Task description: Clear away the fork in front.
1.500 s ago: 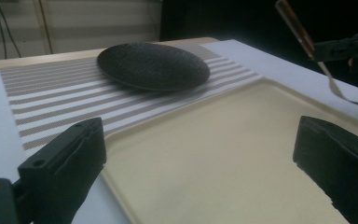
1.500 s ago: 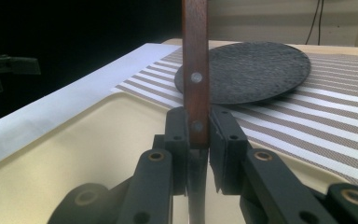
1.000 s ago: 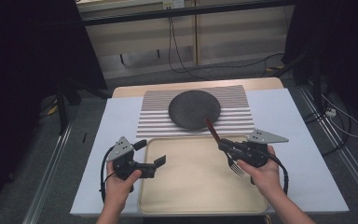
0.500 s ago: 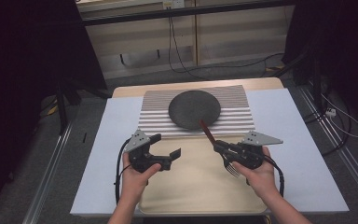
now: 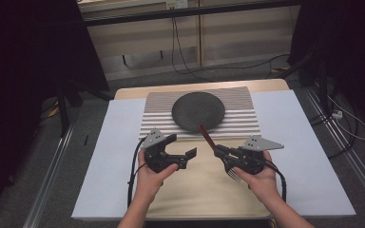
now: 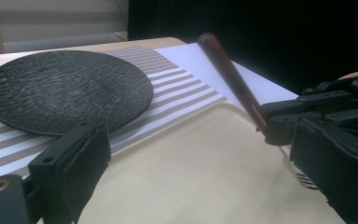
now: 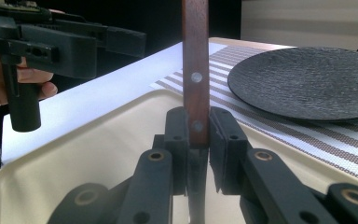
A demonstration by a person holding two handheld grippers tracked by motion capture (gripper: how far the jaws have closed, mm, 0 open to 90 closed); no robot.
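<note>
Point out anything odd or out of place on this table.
The fork in the right tongs is gripped mid-length, wooden handle pointing toward the dark plate, tines back near the hand. Otherwise plate, striped mat and cream tray look tidy.

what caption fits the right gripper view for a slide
Right hand-held gripper clamps a wooden-handled fork over a cream tray, dark plate beyond.

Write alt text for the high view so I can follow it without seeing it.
The right gripper is shut on a wooden-handled fork above a cream tray, handle toward a dark round plate on a striped mat. The left gripper hovers open, facing it.
</note>
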